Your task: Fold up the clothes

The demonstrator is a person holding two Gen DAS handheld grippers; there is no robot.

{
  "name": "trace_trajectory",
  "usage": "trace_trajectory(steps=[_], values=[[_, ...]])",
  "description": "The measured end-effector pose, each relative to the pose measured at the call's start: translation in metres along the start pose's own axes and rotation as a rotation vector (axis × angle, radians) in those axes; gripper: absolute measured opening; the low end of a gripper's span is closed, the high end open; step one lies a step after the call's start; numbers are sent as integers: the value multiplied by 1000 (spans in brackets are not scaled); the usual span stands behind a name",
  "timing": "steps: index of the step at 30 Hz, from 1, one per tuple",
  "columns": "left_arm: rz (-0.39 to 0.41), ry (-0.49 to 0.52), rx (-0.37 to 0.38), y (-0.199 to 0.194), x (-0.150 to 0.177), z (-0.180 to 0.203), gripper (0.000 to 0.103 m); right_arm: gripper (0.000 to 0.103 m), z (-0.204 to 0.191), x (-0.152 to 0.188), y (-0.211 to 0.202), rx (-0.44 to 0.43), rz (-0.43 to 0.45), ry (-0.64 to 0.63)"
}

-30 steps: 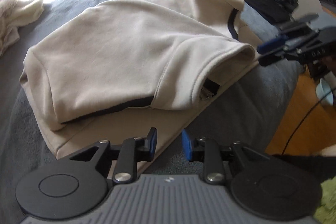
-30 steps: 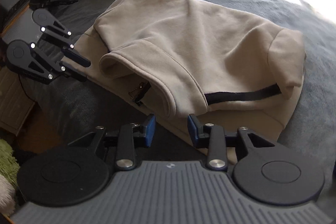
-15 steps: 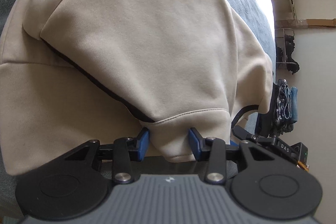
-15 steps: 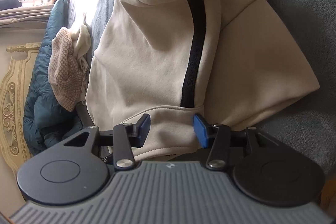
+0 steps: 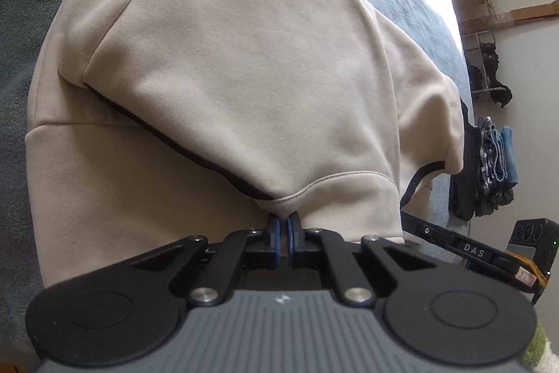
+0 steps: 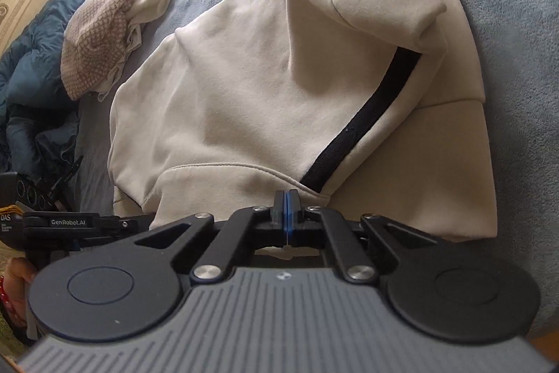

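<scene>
On the grey blanket (image 5: 21, 34) of a bed lies a beige hoodie (image 5: 244, 65), already partly folded, sleeves turned in over the body, black stripe (image 6: 363, 117) running along one folded edge. Hoodie spreads over most of both wrist views, its near hem at the edge of the bed closest to the cameras.

Left gripper (image 5: 283, 226): blue pads pressed together on the near hem of the hoodie, a small pinch of beige cloth bunched up just above the tips. Clamped on the fabric, close to where the thin black trim ends.

Right gripper (image 6: 286, 198): pads fully together, blue faces touching along their length, tips at the hemmed edge of the hoodie just beside the lower end of the black stripe. A bit of beige cloth shows under the jaws; looks pinched at the hem, thin layer only.

Each gripper shows in the other's view, off to the side near the hem, both at the same near edge of the garment.

Further back on the bed: a knitted beige-and-white garment (image 6: 101, 30) with cream cloth beside it, next to a blue quilt (image 6: 31, 58). In the left wrist view a stack of folded dark and blue clothes (image 5: 496, 163) sits past the hoodie's far corner.
</scene>
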State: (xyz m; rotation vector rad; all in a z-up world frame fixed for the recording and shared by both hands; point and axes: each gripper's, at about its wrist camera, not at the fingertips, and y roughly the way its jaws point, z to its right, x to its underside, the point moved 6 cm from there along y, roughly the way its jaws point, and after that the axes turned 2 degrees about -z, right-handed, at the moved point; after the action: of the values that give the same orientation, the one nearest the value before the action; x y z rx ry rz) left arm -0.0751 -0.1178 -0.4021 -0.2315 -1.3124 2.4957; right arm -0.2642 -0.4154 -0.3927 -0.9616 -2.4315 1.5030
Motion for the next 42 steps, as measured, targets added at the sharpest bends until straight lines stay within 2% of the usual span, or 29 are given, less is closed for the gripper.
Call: trace_trajectory(steps=[3,6,9,10,13,16,19,21,23,26,30,32,35,37,40,42], values=[[-4,62,-52,5,-1,8,4,0,4,6,10,102,-25,-121],[-2,171,-123,13,-1,18,4,0,7,11,15,179,-39,-165],[3,266,-178,16,1,27,4,0,2,6,-5,194,24,-189],[6,286,-190,17,1,30,4,0,0,4,-13,196,49,-201],[13,329,-221,19,3,35,4,0,-28,-2,-32,107,132,-291],[18,373,-259,22,5,42,4,2,-66,0,-22,47,141,-509],[20,403,-282,23,6,47,4,2,-90,12,12,45,84,-728],[10,421,-292,24,7,49,5,2,-79,27,48,115,-30,-815],[5,433,-281,17,9,54,5,0,-65,38,63,135,-34,-861],[8,436,-241,-3,9,65,7,0,-65,34,58,113,-40,-867],[72,501,-165,-34,11,96,7,0,-62,29,58,93,-55,-850],[96,524,-124,-47,17,98,9,0,-60,31,56,90,-50,-857],[102,529,-104,-20,7,111,12,0,-60,36,51,97,-41,-871],[95,548,-107,18,-4,122,12,1,-62,34,43,98,-39,-845],[44,596,-153,51,1,123,12,0,-50,16,13,148,17,-756],[14,640,-198,63,8,121,11,1,-38,-2,-14,209,93,-717]])
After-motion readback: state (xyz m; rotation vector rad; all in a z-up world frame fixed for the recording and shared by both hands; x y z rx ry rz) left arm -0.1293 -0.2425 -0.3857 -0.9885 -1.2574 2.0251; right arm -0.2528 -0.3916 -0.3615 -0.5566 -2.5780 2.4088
